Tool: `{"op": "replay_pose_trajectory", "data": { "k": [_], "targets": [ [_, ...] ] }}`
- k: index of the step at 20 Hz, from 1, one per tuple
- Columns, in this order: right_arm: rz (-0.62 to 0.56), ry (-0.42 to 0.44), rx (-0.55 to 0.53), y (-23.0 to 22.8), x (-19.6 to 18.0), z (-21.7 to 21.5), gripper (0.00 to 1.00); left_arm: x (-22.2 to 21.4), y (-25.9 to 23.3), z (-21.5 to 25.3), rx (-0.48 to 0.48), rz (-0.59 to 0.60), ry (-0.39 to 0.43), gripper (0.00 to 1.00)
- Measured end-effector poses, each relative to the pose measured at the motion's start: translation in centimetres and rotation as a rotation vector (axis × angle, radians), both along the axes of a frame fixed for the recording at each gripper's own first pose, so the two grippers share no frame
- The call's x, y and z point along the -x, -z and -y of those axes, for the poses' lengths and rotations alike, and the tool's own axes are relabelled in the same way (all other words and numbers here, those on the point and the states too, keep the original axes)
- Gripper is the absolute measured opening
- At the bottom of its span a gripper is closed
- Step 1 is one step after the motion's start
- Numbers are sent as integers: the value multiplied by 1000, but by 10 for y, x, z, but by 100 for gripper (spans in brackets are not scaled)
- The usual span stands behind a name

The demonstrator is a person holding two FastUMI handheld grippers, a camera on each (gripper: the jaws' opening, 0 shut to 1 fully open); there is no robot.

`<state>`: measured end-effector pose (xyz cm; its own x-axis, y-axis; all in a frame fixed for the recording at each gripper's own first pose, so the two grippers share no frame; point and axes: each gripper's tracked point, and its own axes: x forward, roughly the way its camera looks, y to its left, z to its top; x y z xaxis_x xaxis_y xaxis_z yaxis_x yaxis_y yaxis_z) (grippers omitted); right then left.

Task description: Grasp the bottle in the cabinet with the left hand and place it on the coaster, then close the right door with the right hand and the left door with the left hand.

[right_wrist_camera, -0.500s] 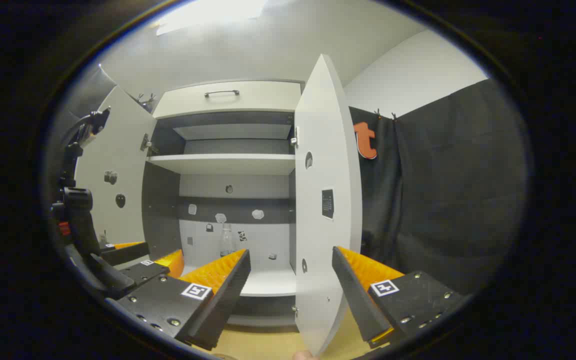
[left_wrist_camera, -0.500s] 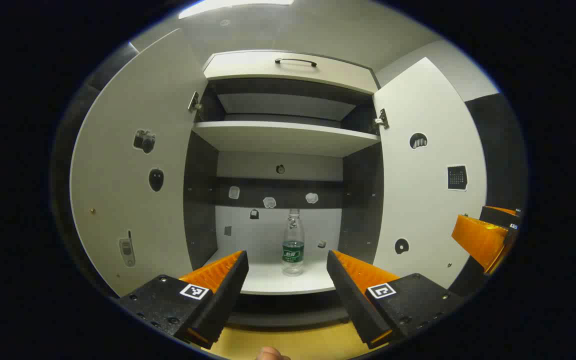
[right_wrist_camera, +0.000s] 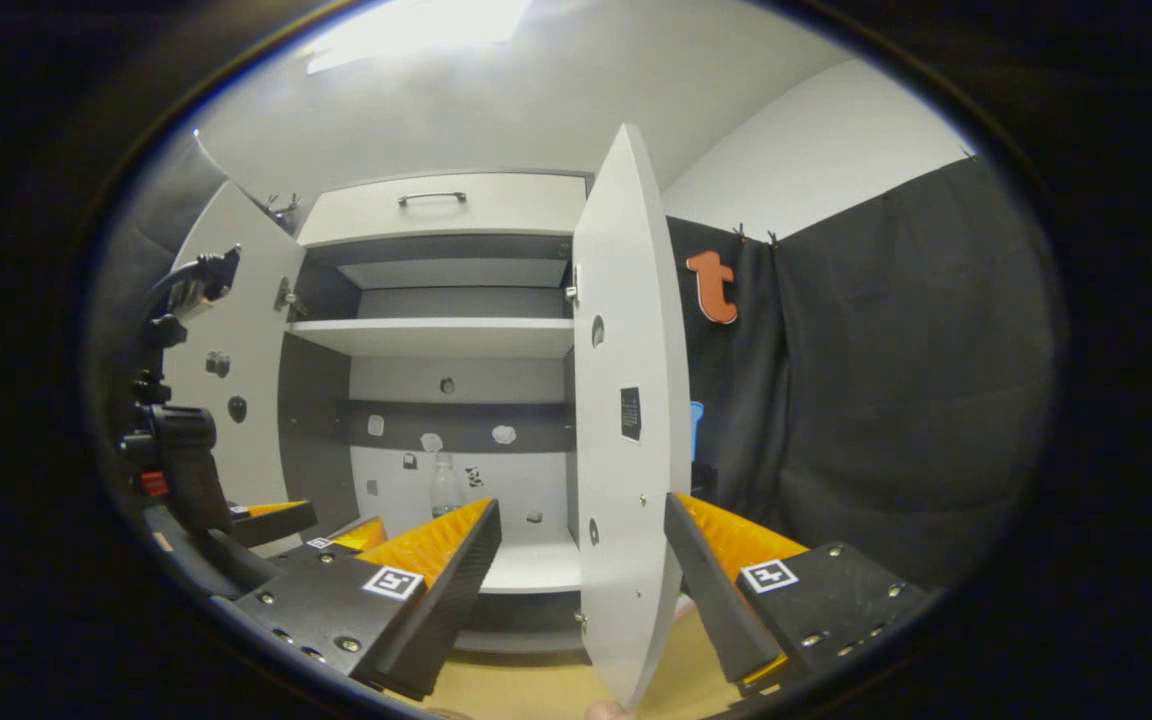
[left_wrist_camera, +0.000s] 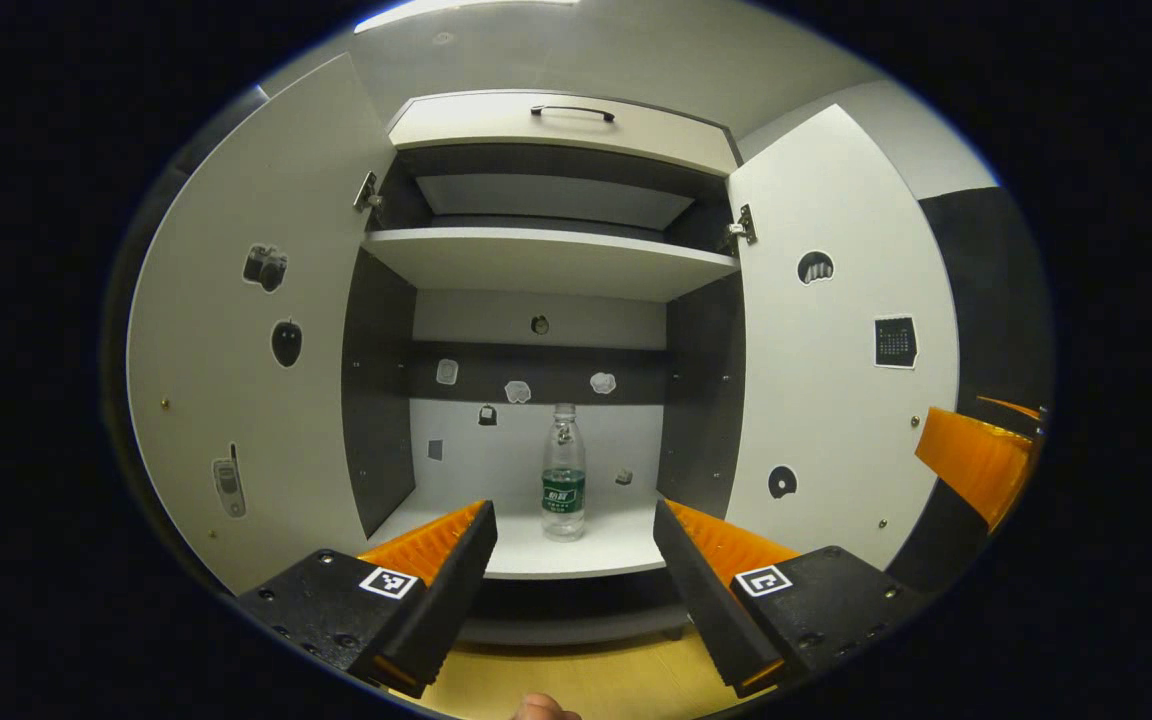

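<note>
A clear plastic bottle (left_wrist_camera: 563, 475) with a green label stands upright on the cabinet's lower shelf (left_wrist_camera: 526, 560); its top (right_wrist_camera: 444, 486) peeks over a finger in the right gripper view. Both doors hang open: the left door (left_wrist_camera: 246, 330) and the right door (left_wrist_camera: 841, 340). My left gripper (left_wrist_camera: 574, 540) is open, in front of the shelf and short of the bottle. My right gripper (right_wrist_camera: 581, 535) is open too, with the right door's edge (right_wrist_camera: 626, 420) standing between its fingers, apparently untouched. The left gripper (right_wrist_camera: 276, 530) shows at lower left in the right gripper view.
An upper shelf (left_wrist_camera: 546, 260) and a top drawer front with a handle (left_wrist_camera: 573, 110) sit above. Small stickers dot the doors and back wall. A wooden tabletop (left_wrist_camera: 576, 680) lies below the cabinet. Black cloth (right_wrist_camera: 886, 380) hangs to the right.
The left gripper has edged closer to the cabinet and shifted slightly; the bottle now sits higher and a little left in its view. The right gripper has shifted slightly beside the right door.
</note>
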<state>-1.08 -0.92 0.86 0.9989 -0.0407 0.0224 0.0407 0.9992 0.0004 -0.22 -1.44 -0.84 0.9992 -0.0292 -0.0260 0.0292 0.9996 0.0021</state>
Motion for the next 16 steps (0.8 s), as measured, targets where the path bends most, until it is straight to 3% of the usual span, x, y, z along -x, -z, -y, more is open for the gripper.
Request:
{"op": "replay_pose_trajectory", "data": {
  "k": [8,16],
  "targets": [
    [-4,5,-1,-2,7,2,99,-12,-1,-6,-3,2,-9,99],
    [1,30,3,-4,24,15,99,-98,-5,-11,-38,23,-28,99]
  ]
}}
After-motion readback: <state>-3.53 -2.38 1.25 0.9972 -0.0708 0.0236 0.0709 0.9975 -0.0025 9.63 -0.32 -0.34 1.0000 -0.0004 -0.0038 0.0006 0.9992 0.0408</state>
